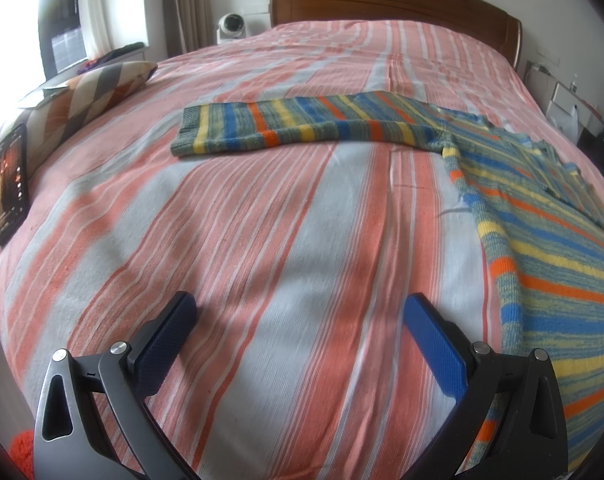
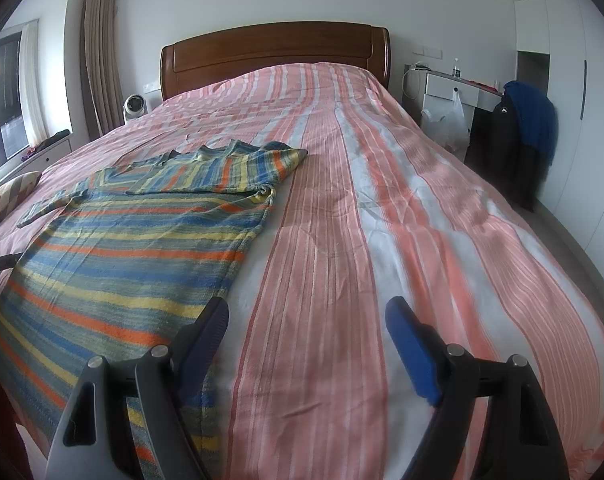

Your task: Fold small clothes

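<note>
Sweater point(image 2: 134, 240) on bed, left of right gripper point(image 2: 306, 344)

a phone point(image 1: 10, 184) leans beside a patterned cushion point(image 1: 90, 96) on the striped bedspread point(image 1: 262, 240), wooden headboard point(image 2: 274, 52) behind.

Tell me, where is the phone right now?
The phone shows only in the left wrist view, at the far left edge of the bed, propped against the checked pillow, well left of the striped sweater's outstretched sleeve.

A striped bed point(image 2: 382, 220) carries a striped sweater point(image 2: 134, 240), a cushion point(image 1: 90, 96) and a phone point(image 1: 10, 184).
</note>
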